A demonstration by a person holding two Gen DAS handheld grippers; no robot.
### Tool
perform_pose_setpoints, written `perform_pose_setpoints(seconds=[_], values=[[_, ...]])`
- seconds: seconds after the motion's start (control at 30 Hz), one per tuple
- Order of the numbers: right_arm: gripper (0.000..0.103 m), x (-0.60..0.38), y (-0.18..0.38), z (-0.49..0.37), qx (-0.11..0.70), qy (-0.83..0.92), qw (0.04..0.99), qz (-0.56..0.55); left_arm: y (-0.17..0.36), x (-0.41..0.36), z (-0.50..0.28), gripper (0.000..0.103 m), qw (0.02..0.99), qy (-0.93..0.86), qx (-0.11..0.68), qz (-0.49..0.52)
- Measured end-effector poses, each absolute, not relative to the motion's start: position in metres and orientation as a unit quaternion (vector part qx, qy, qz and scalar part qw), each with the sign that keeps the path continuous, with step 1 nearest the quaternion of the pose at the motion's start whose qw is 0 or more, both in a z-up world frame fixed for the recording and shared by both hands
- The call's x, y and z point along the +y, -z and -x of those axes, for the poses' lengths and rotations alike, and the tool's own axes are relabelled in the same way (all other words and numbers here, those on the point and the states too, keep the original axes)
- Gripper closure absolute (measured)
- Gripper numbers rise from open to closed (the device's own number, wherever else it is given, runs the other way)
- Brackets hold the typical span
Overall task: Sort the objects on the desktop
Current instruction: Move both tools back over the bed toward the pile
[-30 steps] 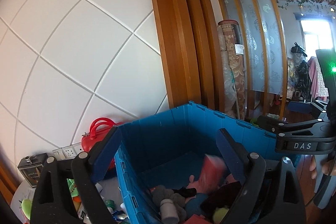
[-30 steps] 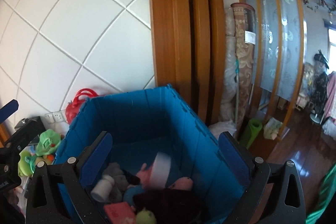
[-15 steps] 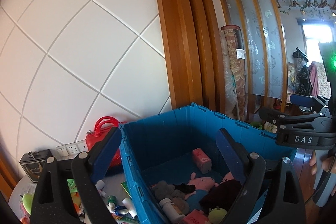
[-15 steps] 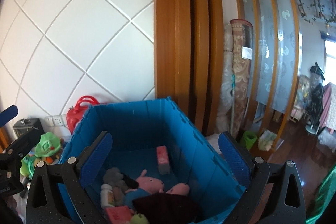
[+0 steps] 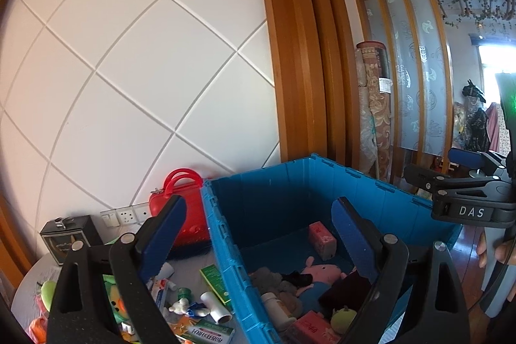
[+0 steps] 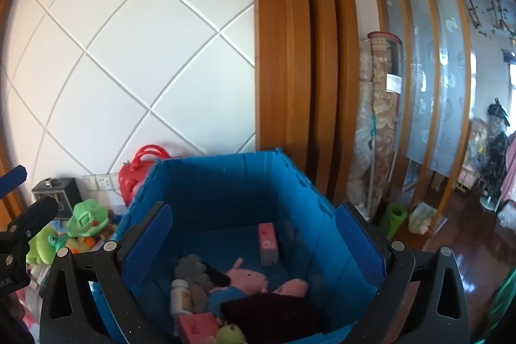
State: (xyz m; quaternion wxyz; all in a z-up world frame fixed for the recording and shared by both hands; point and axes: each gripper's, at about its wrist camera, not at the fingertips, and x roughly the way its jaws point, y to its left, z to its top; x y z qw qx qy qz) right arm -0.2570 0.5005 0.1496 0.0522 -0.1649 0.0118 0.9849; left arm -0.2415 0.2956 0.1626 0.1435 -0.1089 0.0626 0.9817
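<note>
A blue plastic crate (image 5: 283, 192) (image 6: 225, 182) stands by the wall and holds a pink box (image 5: 322, 236) (image 6: 267, 243), a pink pig plush (image 5: 322, 271) (image 6: 246, 276), a grey plush, a white bottle (image 6: 179, 295) and a dark cloth. My left gripper (image 5: 258, 234) is open and empty above the crate's left wall. My right gripper (image 6: 253, 242) is open and empty above the crate. The right gripper also shows in the left wrist view (image 5: 464, 189).
Left of the crate, the table holds a red case (image 5: 180, 215), a black box (image 5: 69, 236), green plush toys (image 6: 84, 221), small tubes, bottles and cartons (image 5: 206, 299). Wall sockets (image 5: 124, 216) sit behind. A wooden pillar, rolled rugs and a wood floor lie to the right.
The pink box fell into the crate and now lies at its far side. Both grippers have risen and pulled back a little, showing more of the table and crate.
</note>
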Motion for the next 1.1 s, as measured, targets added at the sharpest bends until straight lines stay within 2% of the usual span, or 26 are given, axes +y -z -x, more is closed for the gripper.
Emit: perform_pose_setpoints(seconds=[0.27, 0.43, 0.77, 0.87, 1.1], values=[[0.000, 0.466, -0.141, 0.251, 0.013, -0.985, 0.016, 0.169, -0.139, 0.248, 0.230, 0.011, 0.116, -0.984, 0.061, 0.120], [0.000, 0.419, -0.136, 0.250, -0.002, -0.985, -0.018, 0.173, -0.125, 0.179, 0.220, 0.011, 0.075, -0.988, 0.051, 0.122], [0.000, 0.286, -0.114, 0.262, -0.011, -0.978, -0.090, 0.189, -0.087, 0.034, 0.210, 0.011, 0.015, -0.985, 0.083, 0.150], [0.000, 0.237, -0.088, 0.266, -0.012, -0.969, -0.115, 0.219, -0.069, -0.004, 0.211, 0.011, 0.021, -0.981, 0.086, 0.170], [0.000, 0.154, 0.018, 0.278, -0.028, -0.930, -0.131, 0.342, -0.019, -0.060, 0.224, 0.011, 0.049, -0.969, 0.089, 0.226]])
